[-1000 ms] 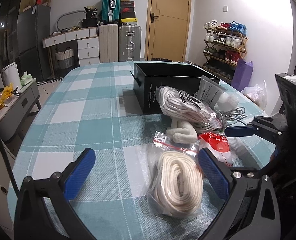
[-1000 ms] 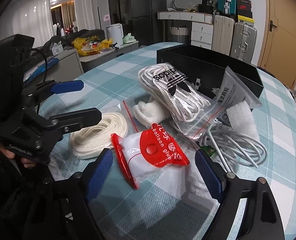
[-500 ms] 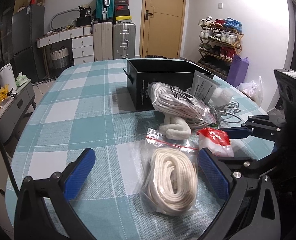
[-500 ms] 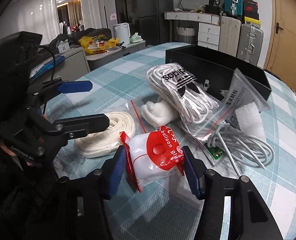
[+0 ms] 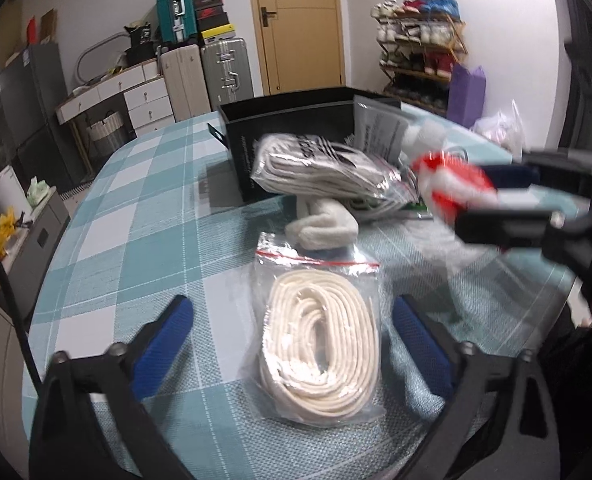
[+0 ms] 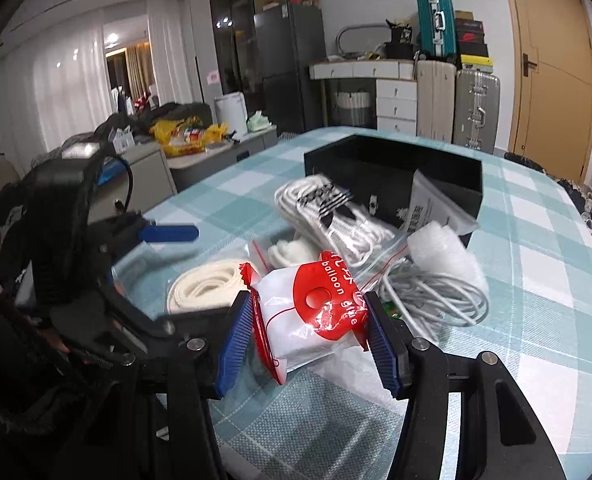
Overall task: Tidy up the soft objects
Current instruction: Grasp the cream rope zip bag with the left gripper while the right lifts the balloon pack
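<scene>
Checked surface [image 5: 144, 216]: right tool [image 6: 309, 334] clamped on the balloon-glue packet [image 6: 315, 312], black box [image 6: 395, 160] beyond toward the far edge; left tool [image 5: 292, 344], closing but still apart, straddles the bagged cream cord [image 5: 319, 340] lengthwise.

A bag of cream rope [image 5: 319, 344] lies on the checked table [image 5: 136, 240] between the left gripper's [image 5: 292, 344] closing jaws, untouched.

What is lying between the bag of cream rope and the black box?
In the left wrist view, a white fuzzy roll and the bag of white laces lie between the cream rope bag and the black box.
</scene>
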Motion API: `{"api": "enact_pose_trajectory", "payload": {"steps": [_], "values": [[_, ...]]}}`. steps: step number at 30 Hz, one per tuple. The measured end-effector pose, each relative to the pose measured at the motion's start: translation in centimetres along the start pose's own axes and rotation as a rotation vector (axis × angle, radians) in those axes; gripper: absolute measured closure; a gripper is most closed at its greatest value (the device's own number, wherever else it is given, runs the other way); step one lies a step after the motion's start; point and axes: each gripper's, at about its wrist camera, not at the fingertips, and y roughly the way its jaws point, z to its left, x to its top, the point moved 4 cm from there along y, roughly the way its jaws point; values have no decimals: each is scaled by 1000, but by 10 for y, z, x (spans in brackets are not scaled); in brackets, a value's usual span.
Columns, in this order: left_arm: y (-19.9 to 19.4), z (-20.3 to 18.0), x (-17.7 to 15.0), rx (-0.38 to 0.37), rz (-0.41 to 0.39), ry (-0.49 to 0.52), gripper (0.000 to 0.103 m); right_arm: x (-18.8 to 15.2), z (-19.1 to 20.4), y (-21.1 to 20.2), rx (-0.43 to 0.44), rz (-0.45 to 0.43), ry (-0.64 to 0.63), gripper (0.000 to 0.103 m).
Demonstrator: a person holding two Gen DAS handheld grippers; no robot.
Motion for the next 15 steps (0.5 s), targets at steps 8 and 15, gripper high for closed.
{"api": "enact_pose_trajectory", "payload": {"steps": [8,15], "values": [[0,-1,0,-101,20,-56,63,3,-8,-10,-33,-24,25,47],[-8,1,3,-148,-1,-108,66,7,-14,-17,-78,-37,38,47]]}}
